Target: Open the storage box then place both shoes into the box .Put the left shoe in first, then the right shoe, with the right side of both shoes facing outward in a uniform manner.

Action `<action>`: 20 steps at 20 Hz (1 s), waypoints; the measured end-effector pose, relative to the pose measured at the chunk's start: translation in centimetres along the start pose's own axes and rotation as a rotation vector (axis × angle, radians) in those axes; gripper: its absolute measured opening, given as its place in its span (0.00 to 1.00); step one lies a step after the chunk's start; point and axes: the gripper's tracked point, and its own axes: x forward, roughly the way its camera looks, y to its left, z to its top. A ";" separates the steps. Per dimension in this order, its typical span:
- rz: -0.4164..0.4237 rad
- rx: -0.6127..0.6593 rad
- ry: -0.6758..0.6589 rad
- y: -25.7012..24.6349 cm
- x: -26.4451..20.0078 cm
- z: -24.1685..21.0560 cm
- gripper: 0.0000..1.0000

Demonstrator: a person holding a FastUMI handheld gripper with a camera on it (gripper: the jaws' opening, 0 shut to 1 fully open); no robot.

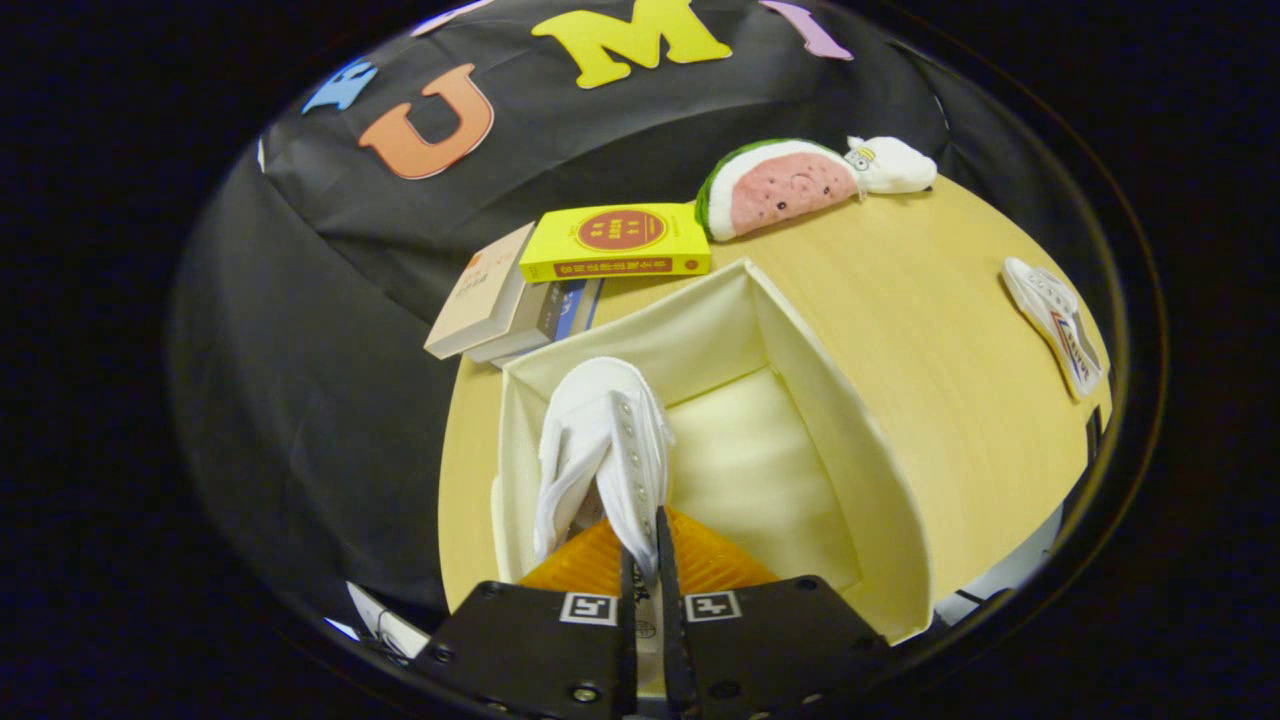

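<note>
My gripper (641, 560) is shut on a white canvas shoe (603, 440), pinching the edge of its upper between both fingers. The shoe hangs toe-away, over the near left part of the open cream storage box (850, 440), with its orange sole (590, 565) showing just above the fingers. The box's inside floor lies bare to the right of the shoe. A second white shoe (1055, 320) with a striped side lies on its side on the wooden table (930, 300), far to the right of the box.
A stack of books (560, 275) with a yellow one on top lies just beyond the box's far wall. A watermelon-slice plush (775, 185) and a small white plush (890, 165) sit at the table's far edge.
</note>
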 end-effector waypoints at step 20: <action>-0.004 -0.356 -0.366 -12.9 -16.9 8.3 0.96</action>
